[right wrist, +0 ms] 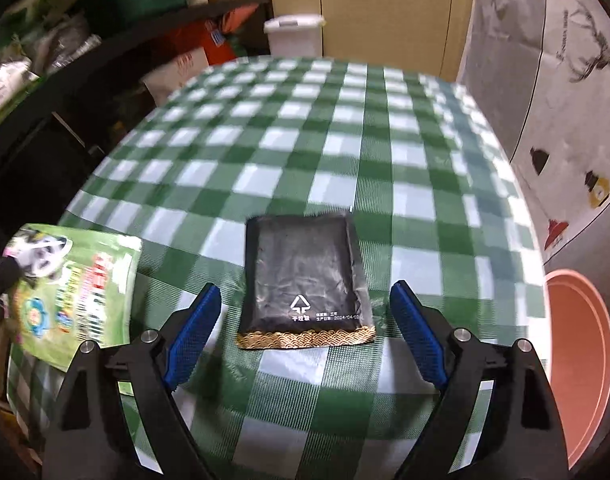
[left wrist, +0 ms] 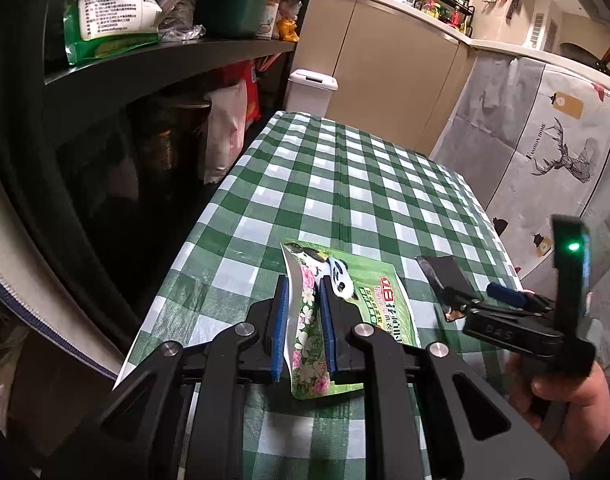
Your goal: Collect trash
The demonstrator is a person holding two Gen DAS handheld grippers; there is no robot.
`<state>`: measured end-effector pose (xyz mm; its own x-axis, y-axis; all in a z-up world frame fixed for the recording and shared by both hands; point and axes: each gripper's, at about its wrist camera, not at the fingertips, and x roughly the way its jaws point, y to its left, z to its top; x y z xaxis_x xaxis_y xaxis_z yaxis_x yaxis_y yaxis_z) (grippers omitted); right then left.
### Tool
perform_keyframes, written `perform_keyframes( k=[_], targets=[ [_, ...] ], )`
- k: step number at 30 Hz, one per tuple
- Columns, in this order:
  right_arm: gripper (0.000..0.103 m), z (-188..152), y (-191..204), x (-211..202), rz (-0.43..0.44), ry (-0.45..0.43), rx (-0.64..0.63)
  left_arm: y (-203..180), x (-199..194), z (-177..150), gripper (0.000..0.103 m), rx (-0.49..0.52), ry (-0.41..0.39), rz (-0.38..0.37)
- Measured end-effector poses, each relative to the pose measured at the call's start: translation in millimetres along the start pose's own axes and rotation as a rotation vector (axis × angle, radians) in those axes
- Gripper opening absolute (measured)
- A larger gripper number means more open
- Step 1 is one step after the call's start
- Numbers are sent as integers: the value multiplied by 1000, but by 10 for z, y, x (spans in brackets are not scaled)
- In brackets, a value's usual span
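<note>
My left gripper (left wrist: pixel 303 284) is shut on the edge of a green panda-print wrapper (left wrist: pixel 369 300), bending it up off the green checked table (left wrist: pixel 337 184). The wrapper also shows at the left in the right wrist view (right wrist: pixel 77 296). A black sachet with a gold edge (right wrist: pixel 305 276) lies flat on the table between the blue pads of my open right gripper (right wrist: pixel 305 300). In the left wrist view the right gripper (left wrist: pixel 481 300) hovers over the sachet (left wrist: pixel 445 276) at the right.
A pink bin (right wrist: pixel 581 360) stands below the table's right edge. A white lidded bin (left wrist: pixel 311 90) stands beyond the far end. Dark shelves (left wrist: pixel 145 64) full of bags run along the left. A printed cloth (left wrist: pixel 545 148) hangs on the right.
</note>
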<state>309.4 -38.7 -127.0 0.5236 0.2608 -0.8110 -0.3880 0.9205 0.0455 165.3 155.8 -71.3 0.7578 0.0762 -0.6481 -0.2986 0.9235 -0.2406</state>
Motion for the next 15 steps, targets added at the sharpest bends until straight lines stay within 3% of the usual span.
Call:
perform_keyframes(
  k=[3, 5, 6, 8, 10, 11, 12, 15],
  targets=[
    [84, -1, 66, 63, -32, 6, -28, 31, 33, 6, 15, -12, 6, 3],
    [78, 7, 77, 55, -28, 4, -27, 31, 50, 7, 16, -11, 7, 6],
    [65, 9, 88, 38, -25, -7, -35, 35, 57, 8, 15, -11, 7, 7],
    [54, 2, 132, 1, -31, -19, -55, 45, 63, 5, 15, -15, 8, 6],
    [20, -2, 177, -45, -30, -35, -87, 49, 61, 6, 15, -17, 7, 4],
    [17, -4, 197, -91, -26, -45, -91, 46, 55, 8, 16, -17, 7, 2],
    [0, -3, 185, -125, -16, -48, -79, 37, 44, 8, 15, -19, 5, -1],
    [0, 2, 116, -221, -21, -72, -43, 13, 4, 24, 15, -18, -3, -9]
  ],
)
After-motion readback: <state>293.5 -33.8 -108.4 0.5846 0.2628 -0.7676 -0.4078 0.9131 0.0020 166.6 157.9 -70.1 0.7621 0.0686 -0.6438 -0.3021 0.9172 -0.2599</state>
